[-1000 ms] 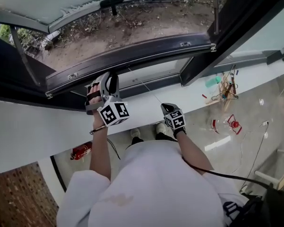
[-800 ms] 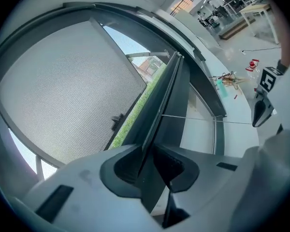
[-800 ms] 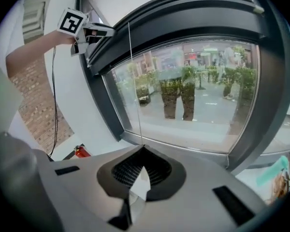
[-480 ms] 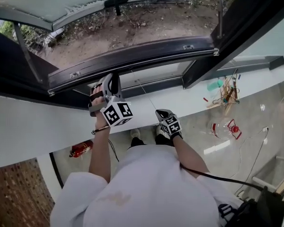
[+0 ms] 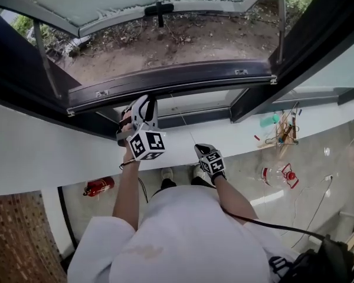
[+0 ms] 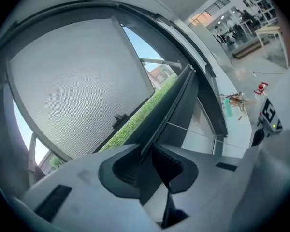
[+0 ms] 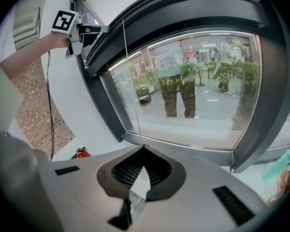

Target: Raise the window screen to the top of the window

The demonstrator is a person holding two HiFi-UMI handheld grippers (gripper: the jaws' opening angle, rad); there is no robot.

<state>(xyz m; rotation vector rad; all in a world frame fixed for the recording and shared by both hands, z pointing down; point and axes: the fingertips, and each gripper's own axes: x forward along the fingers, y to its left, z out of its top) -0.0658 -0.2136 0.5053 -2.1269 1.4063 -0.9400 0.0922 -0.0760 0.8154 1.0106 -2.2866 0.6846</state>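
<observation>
The window screen's dark bottom bar (image 5: pixel 171 80) runs across the open window frame. My left gripper (image 5: pixel 139 103) reaches up to it; its jaws have just been closing and now pinch the bar's edge (image 6: pixel 170 111) between the pads. A thin pull cord (image 7: pixel 129 81) hangs from the bar down to my right gripper (image 7: pixel 142 151), which is shut on the cord. In the head view my right gripper (image 5: pixel 202 148) sits lower, above the white sill. Grey mesh (image 6: pixel 77 76) fills the upper left of the left gripper view.
The outward-swung glass sash with a black handle (image 5: pixel 159 8) hangs beyond the frame. A teal bottle and tools (image 5: pixel 280 124) lie on the white ledge at right. A red extinguisher (image 5: pixel 99 186) stands on the floor below. A fixed glass pane (image 7: pixel 193 91) lies under the bar.
My left gripper has rolled and closed its jaws round the screen bar. My right gripper has slid a little down and towards my body, still shut on the cord.
</observation>
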